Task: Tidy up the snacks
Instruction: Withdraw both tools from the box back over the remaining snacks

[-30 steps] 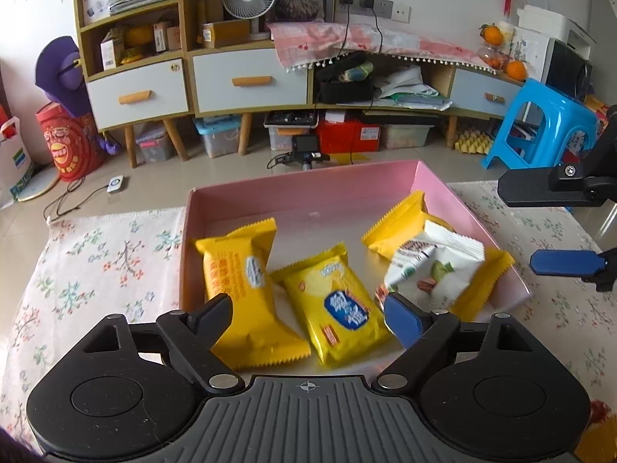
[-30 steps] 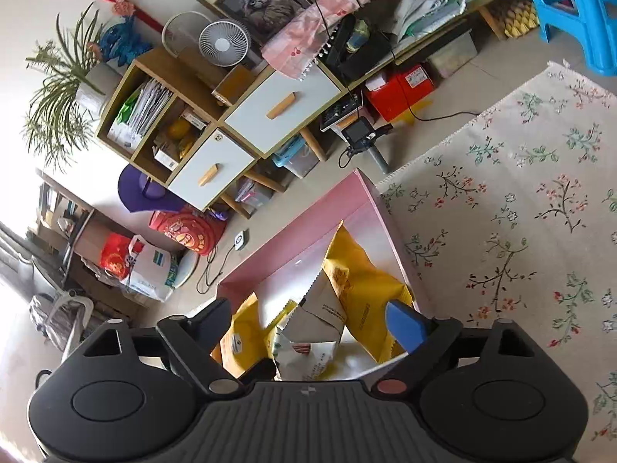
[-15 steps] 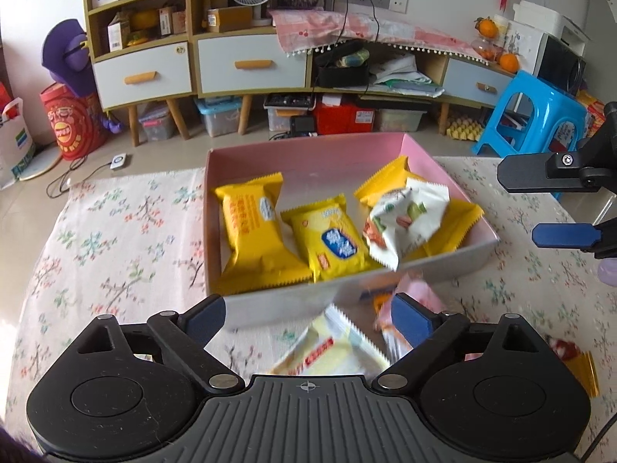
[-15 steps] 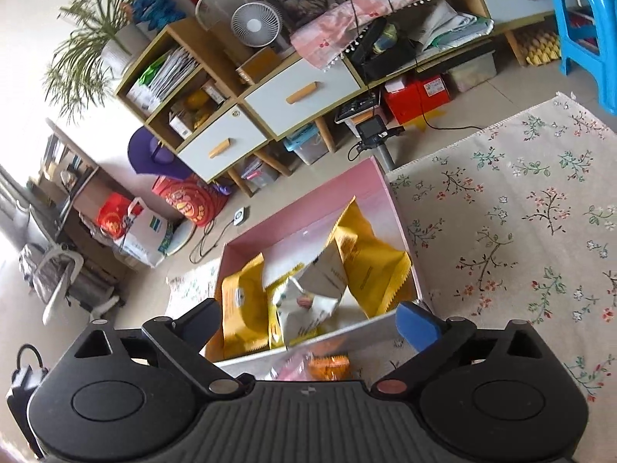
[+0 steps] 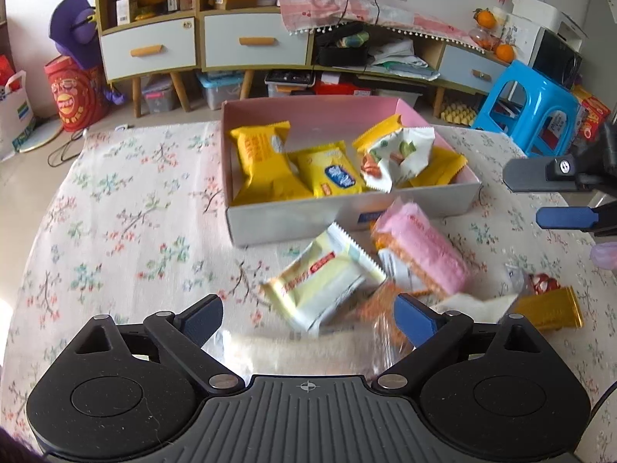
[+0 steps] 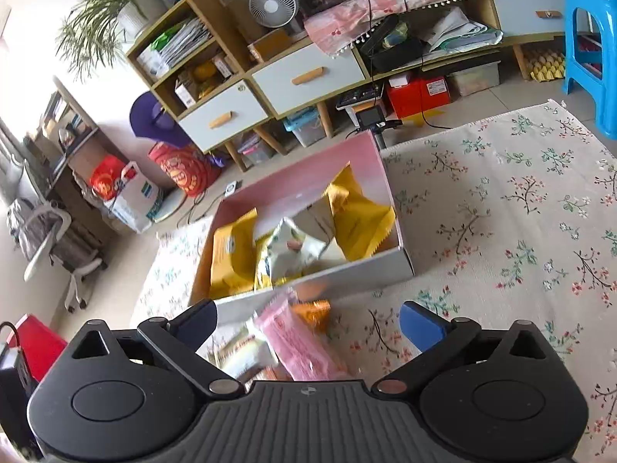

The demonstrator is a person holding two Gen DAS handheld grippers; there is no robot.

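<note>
A pink box on the flowered cloth holds yellow packets and a white packet. In front of it lies a loose heap: a cream packet, a pink packet, and a gold one to the right. My left gripper hangs open above the heap's near edge, gripping nothing. My right gripper is at the right of the box. In its own view the right gripper has its jaws opening; the pink packet lies below and between them, untouched, with the box beyond.
The flowered tablecloth is bare left of the box and, in the right wrist view, to its right. A blue stool stands past the table's far right corner. Low cabinets line the back wall.
Both grippers have drawn back from above the box toward the table's near side, so the loose packets in front of it came into view. Both pairs of jaws spread a little wider.
</note>
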